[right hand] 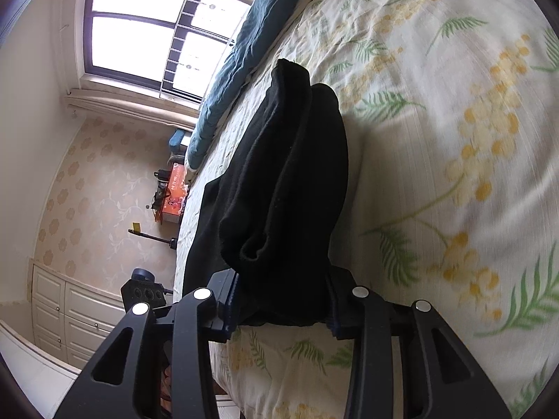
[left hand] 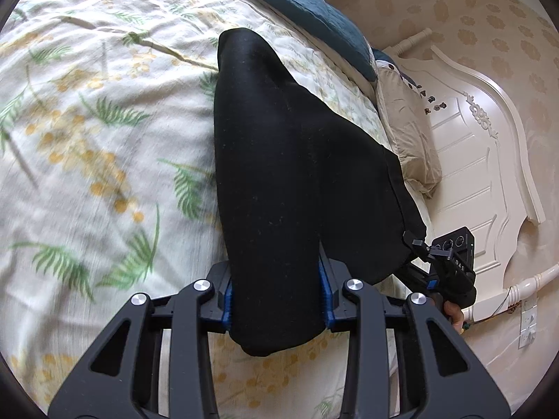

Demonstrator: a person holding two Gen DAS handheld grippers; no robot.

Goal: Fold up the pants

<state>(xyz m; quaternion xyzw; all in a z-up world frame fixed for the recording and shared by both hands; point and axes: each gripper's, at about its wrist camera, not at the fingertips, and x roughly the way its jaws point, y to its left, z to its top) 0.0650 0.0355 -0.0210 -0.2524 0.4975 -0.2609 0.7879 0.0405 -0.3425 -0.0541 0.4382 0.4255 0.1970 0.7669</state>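
Clamped between the blue pads of the left hand-held gripper [left hand: 277,300], a thick bunch of the black pants [left hand: 279,160] is held just above the bed [left hand: 87,122]. Another bunch of the same pants [right hand: 286,188] is gripped by the right hand-held gripper [right hand: 281,309] — its jaws are closed on the cloth. The far end of the garment is laid on the floral quilt, near the bed's far edge, where a dark teal blanket [left hand: 314,10] is seen. A beige pillow [left hand: 408,129] is set against the white headboard [left hand: 489,146] — well apart from the left hand-held gripper.
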